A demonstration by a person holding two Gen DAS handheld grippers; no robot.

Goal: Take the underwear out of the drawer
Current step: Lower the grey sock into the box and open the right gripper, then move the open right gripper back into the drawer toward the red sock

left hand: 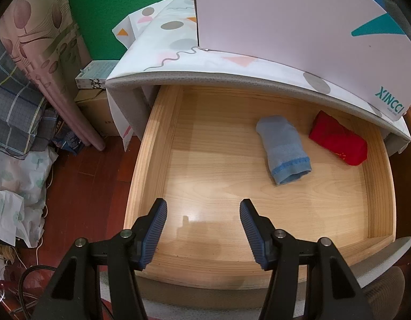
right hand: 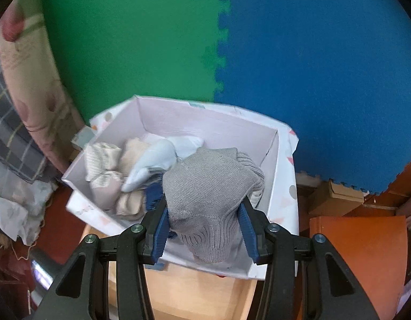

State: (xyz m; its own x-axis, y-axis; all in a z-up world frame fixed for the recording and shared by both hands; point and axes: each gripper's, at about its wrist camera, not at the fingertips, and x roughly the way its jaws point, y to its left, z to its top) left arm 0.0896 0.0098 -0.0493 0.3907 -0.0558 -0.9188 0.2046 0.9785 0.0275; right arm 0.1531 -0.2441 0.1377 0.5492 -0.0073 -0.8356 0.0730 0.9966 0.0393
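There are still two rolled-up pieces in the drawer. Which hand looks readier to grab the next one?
The left. Its gripper hangs open and empty over the drawer, facing the blue roll and red roll. The right gripper is shut on a grey piece above the box.
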